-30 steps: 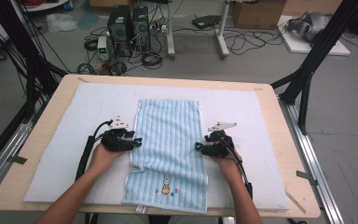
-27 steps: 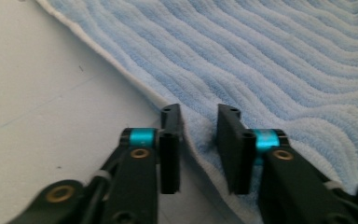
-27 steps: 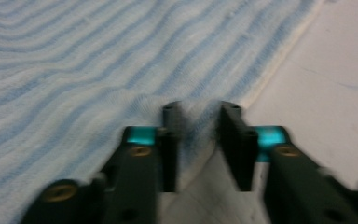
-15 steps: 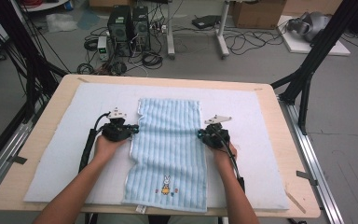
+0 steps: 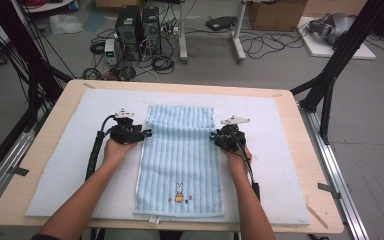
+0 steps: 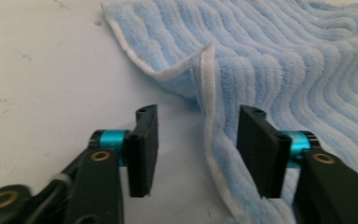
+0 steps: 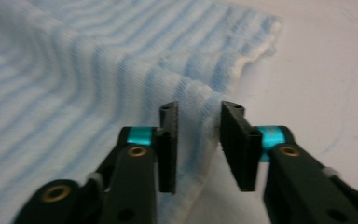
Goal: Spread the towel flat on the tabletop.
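1. Towel (image 5: 181,160) lies flat at desk (image 5: 50,150) centre, long axis 12 to 6 o'clock.
2. Left tool (image 5: 147,133), at its 9 o'clock edge: jaws just opened, hem between, unpinched.
3. Right tool (image 5: 213,136), at its 3 o'clock edge: likewise.

We note the towel (image 5: 182,160) lying flat at the middle of the mat (image 5: 280,150), its long side running from the near edge toward the far edge. The mat lies on the table (image 5: 310,110), whose rim shows all around it. The left gripper (image 5: 145,133) sits at the towel's left edge, toward the far end; the right gripper (image 5: 216,136) sits at the right edge, level with it. In the left gripper view, the towel's hem (image 6: 209,93) runs up between the jaws, folded over just beyond them. Behind the table, computer towers (image 5: 140,27) stand on the floor.
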Tool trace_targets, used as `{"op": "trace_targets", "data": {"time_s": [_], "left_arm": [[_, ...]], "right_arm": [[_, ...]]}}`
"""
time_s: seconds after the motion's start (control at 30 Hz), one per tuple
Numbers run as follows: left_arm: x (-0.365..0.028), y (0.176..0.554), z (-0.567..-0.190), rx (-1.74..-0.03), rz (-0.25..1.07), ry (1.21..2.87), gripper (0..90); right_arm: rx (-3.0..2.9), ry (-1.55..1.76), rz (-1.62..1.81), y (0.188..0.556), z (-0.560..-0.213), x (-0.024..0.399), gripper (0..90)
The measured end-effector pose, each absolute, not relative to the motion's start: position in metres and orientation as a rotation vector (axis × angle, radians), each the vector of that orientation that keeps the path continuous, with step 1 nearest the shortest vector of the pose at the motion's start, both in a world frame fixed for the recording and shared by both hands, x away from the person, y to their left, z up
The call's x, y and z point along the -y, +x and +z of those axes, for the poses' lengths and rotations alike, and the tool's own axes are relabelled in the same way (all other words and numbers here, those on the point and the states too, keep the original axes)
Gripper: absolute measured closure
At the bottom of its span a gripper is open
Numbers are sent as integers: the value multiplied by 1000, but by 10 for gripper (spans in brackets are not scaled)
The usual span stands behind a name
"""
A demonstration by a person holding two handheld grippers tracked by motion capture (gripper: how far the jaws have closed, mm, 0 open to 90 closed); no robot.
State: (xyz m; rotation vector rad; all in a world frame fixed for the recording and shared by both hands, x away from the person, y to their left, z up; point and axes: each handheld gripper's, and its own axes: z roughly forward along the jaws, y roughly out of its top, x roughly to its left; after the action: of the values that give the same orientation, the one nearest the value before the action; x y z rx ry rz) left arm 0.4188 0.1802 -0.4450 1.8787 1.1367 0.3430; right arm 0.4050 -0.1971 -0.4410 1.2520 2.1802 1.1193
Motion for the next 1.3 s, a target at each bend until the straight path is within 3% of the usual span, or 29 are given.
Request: {"op": "trace_targets", "data": {"time_s": [0.23,0.33,0.83,1.1,1.3], "left_arm": [[-192,386,-442,-1052,345,1851,389],[-198,372,-441,-1043,340,1832,373],[-204,293,-444,-929,315,1852,517],[-191,265,-448,-824,244,1912,599],[-182,259,-450,-788,227,1972,584]], "right_arm": [[-2189,1158,1161,379,-424,205,496],[-2211,1147,1174,362,-424,212,484],[-2255,1133,1178,279,-438,221,526],[-2322,1068,1214,257,-441,210,598],[-2371,1059,1200,253,-445,202,600]]}}
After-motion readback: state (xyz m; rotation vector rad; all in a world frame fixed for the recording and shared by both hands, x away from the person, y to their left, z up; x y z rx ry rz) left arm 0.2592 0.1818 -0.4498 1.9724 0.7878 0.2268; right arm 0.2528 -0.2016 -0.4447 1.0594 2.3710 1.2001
